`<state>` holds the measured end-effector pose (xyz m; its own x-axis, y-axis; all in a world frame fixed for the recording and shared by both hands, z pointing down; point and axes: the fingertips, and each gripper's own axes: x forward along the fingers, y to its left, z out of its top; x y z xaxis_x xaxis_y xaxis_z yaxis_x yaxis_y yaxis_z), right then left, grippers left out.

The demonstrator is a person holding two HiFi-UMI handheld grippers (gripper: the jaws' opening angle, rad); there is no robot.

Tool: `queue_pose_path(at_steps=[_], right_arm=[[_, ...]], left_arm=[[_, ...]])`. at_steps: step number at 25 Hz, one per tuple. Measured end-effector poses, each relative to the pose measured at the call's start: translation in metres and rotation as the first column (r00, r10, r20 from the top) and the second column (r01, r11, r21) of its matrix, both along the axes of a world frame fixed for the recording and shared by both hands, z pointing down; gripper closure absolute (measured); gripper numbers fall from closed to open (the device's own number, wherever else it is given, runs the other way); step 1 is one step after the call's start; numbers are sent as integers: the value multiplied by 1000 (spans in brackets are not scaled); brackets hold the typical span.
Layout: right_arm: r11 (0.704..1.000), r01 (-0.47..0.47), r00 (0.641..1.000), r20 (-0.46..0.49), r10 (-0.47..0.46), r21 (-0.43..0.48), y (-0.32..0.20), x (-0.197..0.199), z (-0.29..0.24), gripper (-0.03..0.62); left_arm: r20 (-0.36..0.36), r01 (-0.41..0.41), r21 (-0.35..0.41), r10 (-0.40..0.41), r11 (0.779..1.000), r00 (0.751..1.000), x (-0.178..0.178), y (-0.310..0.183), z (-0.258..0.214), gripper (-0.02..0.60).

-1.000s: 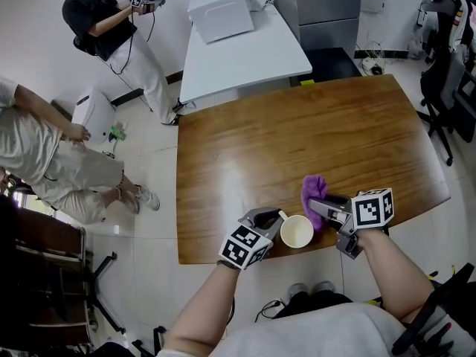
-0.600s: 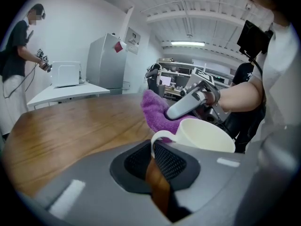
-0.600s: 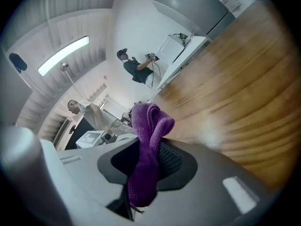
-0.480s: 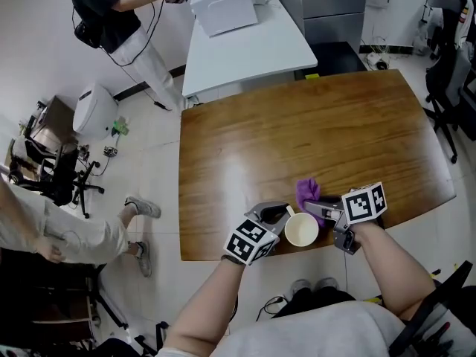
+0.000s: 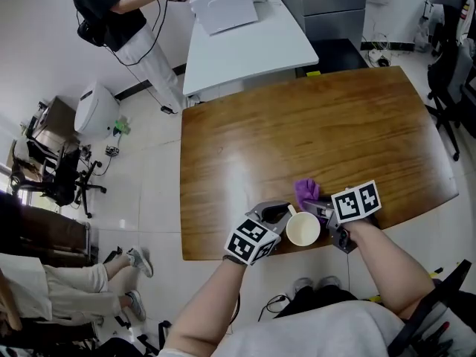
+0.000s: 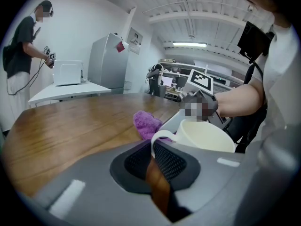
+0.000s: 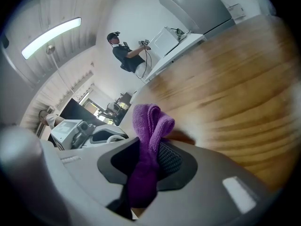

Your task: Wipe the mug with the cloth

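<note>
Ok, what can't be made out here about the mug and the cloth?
Cloth-to-mug contact: in the head view the right gripper and its marker cube cover the spot between the cloth and the mug.
Mug base, on the table or lifted: cut off by the left gripper body in the left gripper view.
Dirt on the mug: too small in every view.

Wooden table [image 5: 297,125] lies under and ahead of the left gripper [image 5: 277,213]. White table [image 5: 253,50] beyond, bearing a white box [image 5: 222,4], possibly an appliance.
</note>
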<state>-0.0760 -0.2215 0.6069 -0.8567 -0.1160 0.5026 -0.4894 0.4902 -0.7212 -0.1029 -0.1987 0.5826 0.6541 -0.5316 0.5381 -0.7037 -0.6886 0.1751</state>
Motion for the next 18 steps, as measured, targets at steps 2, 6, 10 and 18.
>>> queue_pose_path(at_steps=[2,6,10,18], right_arm=[[1000,-6,1000,-9,6,1,-1,1,1,490],[998,-57,998,32,57,3,-5,9,-12,490],[993,-118,988,98,116,11,-9,25,-38,490],[968,-249,950,203,237,38,3,77,-93,490]], left_arm=[[3,0,5,0,1000,1000,-1,0,1,572],[7,9,14,-9,1000,1000,-1,-1,-1,572],[5,33,13,-33,999,999,-5,1,-2,572],[9,36,3,-36,999,999,-18,12,-4,569]])
